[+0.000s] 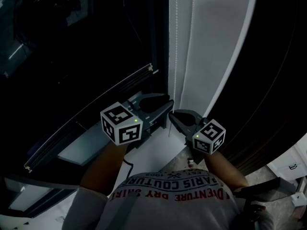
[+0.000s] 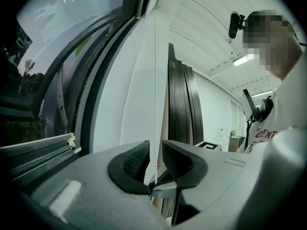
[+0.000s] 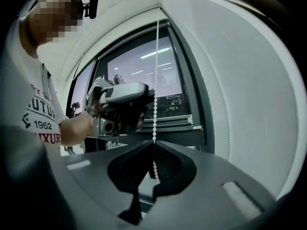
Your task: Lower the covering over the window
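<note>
A white bead chain (image 1: 175, 56) hangs along the edge of the white blind (image 1: 216, 42), beside the dark window (image 1: 72, 56). My left gripper (image 1: 165, 110) is level, and its jaws stand open. In the left gripper view the bead chain (image 2: 156, 80) runs down through the gap of the left gripper (image 2: 155, 145) without either pad pressing it. My right gripper (image 1: 173, 115) sits close beside it. In the right gripper view the right gripper (image 3: 153, 145) is shut on the bead chain (image 3: 157, 71). There the left gripper (image 3: 144, 110) shows higher up the chain.
A metal rail with a white end cap (image 1: 91, 119) runs across the window. Dark slatted panels (image 2: 182, 104) stand to the right of the blind. White boxes (image 1: 288, 169) sit on the floor at the right. My body in a printed shirt (image 1: 172, 195) is close behind both grippers.
</note>
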The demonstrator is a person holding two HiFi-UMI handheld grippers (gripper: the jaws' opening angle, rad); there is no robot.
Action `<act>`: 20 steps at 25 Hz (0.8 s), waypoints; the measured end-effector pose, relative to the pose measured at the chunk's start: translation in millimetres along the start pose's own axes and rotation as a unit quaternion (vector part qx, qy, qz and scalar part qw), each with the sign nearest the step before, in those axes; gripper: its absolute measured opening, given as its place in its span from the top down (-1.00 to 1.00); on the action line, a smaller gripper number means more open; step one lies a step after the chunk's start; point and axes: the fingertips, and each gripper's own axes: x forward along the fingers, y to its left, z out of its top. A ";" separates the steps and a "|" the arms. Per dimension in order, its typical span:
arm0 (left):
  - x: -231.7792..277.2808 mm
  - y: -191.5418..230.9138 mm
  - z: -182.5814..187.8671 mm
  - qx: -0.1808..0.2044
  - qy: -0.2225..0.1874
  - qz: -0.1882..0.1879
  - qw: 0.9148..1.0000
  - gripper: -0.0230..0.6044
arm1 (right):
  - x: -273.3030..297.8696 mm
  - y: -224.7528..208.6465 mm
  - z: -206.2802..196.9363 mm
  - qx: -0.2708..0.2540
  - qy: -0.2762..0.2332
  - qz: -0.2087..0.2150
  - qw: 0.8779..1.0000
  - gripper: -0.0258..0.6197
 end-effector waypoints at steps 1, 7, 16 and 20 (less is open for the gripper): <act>2.0 -3.1 4.1 0.002 -0.001 0.001 1.000 0.65 | -1.5 3.2 0.3 -0.002 0.001 0.004 1.000 0.89; 8.2 -16.8 24.5 0.013 -0.014 0.011 1.000 0.65 | -13.0 17.6 -1.9 0.003 0.009 0.020 1.000 0.90; 22.4 -28.3 33.3 0.000 -0.028 0.019 0.999 0.90 | -27.6 17.8 -1.7 0.001 0.012 0.021 1.000 0.90; 20.7 -36.1 28.4 0.011 -0.019 0.016 1.000 0.91 | -30.3 22.1 -6.3 0.003 0.016 0.021 1.000 0.90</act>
